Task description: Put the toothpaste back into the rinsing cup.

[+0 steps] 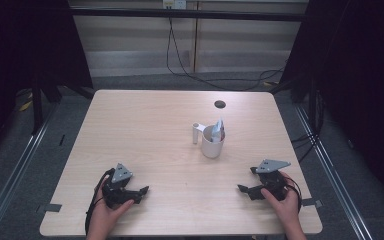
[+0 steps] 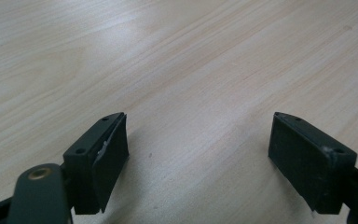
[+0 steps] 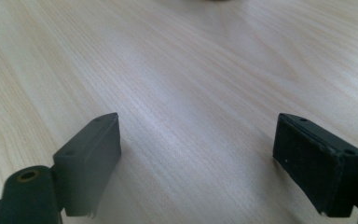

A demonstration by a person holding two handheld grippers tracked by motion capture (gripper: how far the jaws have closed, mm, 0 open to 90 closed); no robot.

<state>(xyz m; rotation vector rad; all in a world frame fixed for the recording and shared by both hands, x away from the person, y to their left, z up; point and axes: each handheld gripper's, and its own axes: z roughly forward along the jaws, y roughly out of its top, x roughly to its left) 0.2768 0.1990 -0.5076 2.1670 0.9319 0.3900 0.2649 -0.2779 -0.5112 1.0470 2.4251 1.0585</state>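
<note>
**Both Sets of Fingers Wide, Nothing Held**

Fingers [image 2: 102, 158] on the left gripper [image 1: 139, 192] were spread wide, w/ bare wood between them. Fingers [image 3: 91, 161] on the right gripper [image 1: 245, 189] were spread wide too, also w/ just wood between. Neither pair held anything.

Both grippers sat low on the worktop [image 1: 145, 130], near the front edge. The left one was at the front left, held by the person's left hand [image 1: 107, 212]. The right one was at the front right, held by the right hand [image 1: 284, 200]. Each had a grey 3-cornered plate on top. They were well apart from each other, and their tips pointed in toward the middle.

A white cup [image 1: 212, 145] stood upright near the middle of the worktop, a bit to the right, well apart from both grippers. Something white and crinkly w/ a bit of red stuck up out of it; I couldn't tell what it was. A small white tube [image 1: 196, 133] stood just beside the cup, on its left.

A small dark round hole [image 1: 220, 104] was in the worktop behind the cup, near the back edge. Black cables [image 1: 180, 65] lay on the floor past the worktop.
</note>
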